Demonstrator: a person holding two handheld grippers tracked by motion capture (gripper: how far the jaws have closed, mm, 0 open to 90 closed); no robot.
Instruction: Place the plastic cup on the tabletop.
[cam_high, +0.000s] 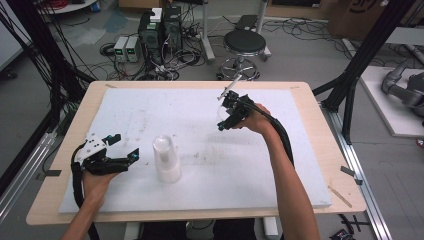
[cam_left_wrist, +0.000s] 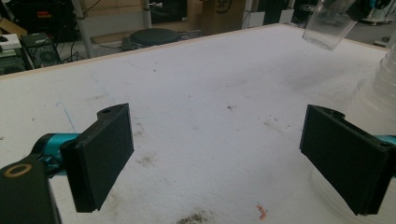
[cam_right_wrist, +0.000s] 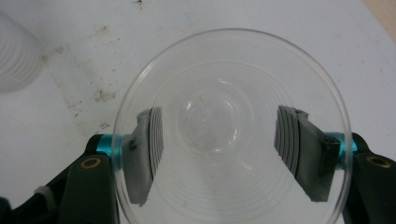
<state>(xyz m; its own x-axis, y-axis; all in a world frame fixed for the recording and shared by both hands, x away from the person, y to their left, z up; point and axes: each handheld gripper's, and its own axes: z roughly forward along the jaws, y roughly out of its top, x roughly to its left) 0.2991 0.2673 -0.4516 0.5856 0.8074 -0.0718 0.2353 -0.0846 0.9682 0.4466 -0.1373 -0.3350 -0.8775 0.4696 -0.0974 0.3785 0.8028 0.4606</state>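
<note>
A tall stack of clear plastic cups (cam_high: 167, 159) stands mouth-down on the white foam board (cam_high: 200, 190), left of centre. My left gripper (cam_high: 126, 145) rests on the board just left of the stack, jaws spread wide with nothing between them. In the left gripper view (cam_left_wrist: 217, 116) the stack (cam_left_wrist: 378, 93) is beside the right jaw. My right gripper (cam_high: 223, 113) is raised over the board's far middle, shut on a single clear cup (cam_right_wrist: 219, 121). Its pads (cam_right_wrist: 150, 140) press the cup's wall from both sides, mouth toward the camera. That cup (cam_left_wrist: 328, 27) hangs tilted above the board.
The foam board covers most of a wooden table (cam_high: 330, 150). Small dirt marks (cam_left_wrist: 196, 217) dot the board. On the floor behind the table are a black stool (cam_high: 244, 44), computer boxes (cam_high: 160, 30) and loose cables. Black frame posts (cam_high: 367, 45) stand at both sides.
</note>
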